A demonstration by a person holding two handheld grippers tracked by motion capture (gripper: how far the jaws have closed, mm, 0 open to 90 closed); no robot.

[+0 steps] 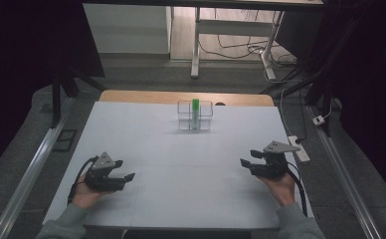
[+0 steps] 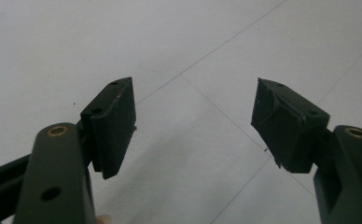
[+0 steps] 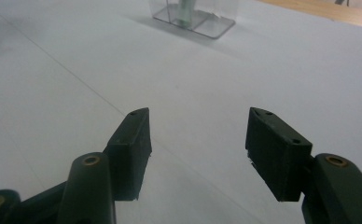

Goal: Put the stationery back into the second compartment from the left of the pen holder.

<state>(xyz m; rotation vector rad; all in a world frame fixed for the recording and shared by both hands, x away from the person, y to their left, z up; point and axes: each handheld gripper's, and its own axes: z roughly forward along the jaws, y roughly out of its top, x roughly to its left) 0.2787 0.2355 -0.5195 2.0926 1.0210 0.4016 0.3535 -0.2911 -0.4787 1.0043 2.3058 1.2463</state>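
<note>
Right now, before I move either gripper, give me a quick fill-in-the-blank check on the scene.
1. The green tube stands upright inside a clear ____.
2. Both the left gripper and the right gripper have their jaws ____, with nothing between them.
3. The clear rack sits toward the ____ edge of the white table, away from the person.

Missing words: rack; open; far

I count two tools in my hands, a left tool [image 1: 124,178] and a right tool [image 1: 246,163], each with two black jaws standing apart. On my one white worktop [image 1: 181,164] stands one clear rack [image 1: 195,116] (four compartments, as far as I can tell) with one green tube [image 1: 195,110] inside it.
</note>
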